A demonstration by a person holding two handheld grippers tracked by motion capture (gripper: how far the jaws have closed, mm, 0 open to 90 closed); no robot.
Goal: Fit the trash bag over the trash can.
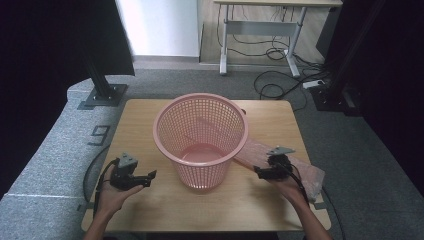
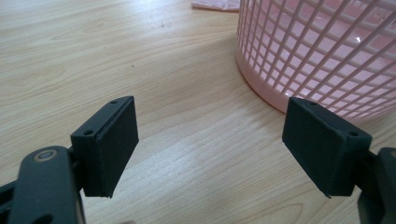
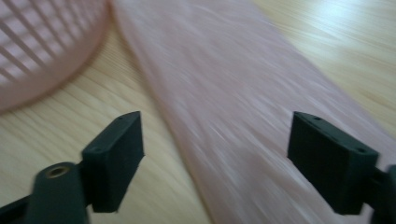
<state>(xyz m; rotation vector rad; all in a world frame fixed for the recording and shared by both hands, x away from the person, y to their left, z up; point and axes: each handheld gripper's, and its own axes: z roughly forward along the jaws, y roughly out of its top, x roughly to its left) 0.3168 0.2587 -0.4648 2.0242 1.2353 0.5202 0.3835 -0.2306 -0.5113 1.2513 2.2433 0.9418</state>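
Reaching for the pink bag (image 3: 243,116): it lies flat on the table (image 1: 150,210), straight ahead of the right tongs (image 3: 215,161) and running under the gap between their jaws, one end passing behind the basket (image 1: 200,137). Right tongs are spread wide, nothing pinched, hovering low over the bag's near part in the high view (image 1: 272,170). My guess is they're lined up to straddle the thin plastic and pinch it off the wood. The right gripper view is blurred, so whether they touch it I can't tell.

Basket stands upright mid-table, between both tongs, open side up, probably waiting for the bag as a liner.

Left tongs (image 2: 210,149) are also spread and empty, over bare wood, with the basket's base just ahead to their right. Likely parked there to steady the basket.
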